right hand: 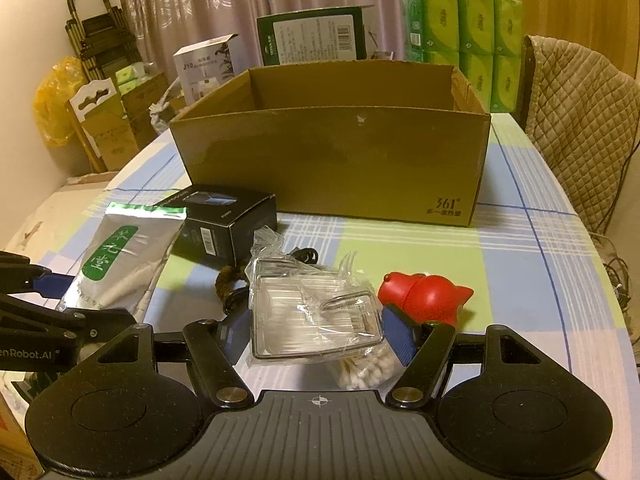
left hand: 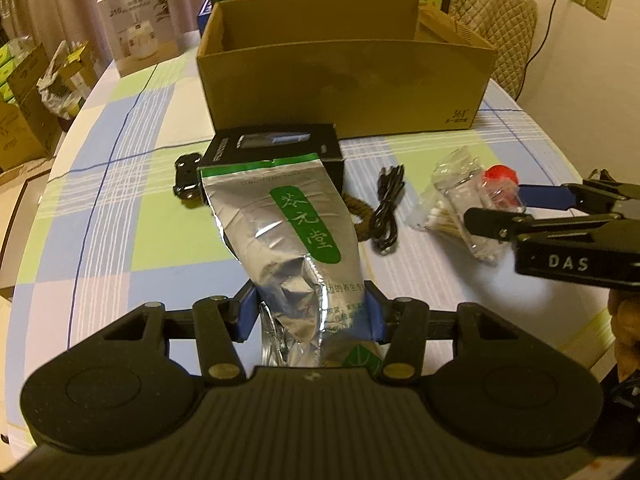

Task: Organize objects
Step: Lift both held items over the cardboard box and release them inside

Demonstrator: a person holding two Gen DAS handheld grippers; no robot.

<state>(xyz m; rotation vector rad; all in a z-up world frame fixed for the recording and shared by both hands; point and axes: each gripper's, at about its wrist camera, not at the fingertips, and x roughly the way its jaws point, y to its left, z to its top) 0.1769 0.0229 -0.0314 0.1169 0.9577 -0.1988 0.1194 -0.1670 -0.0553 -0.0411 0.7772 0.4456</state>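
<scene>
Left hand-held gripper [left hand: 310,312]: clenched on the lower part of the foil pouch [left hand: 288,232], blue pads pressed into its sides; the pouch appears held just above the worktop [left hand: 120,184], in front of the black box [left hand: 276,148].

Right hand-held gripper [right hand: 320,332]: jaws spread either side of the swab pack [right hand: 316,308], which lies on the worktop; whether the pads touch it cannot be told.

Step in hand, as judged: pouch picked, transfer to the carton [right hand: 332,160] pending. The next move calls for a lift over the black box and the carton's near wall.

Room: carton interior appears open. Cable [left hand: 386,208] and red toy [right hand: 424,296] lie near; worktop edge curves close at left.
</scene>
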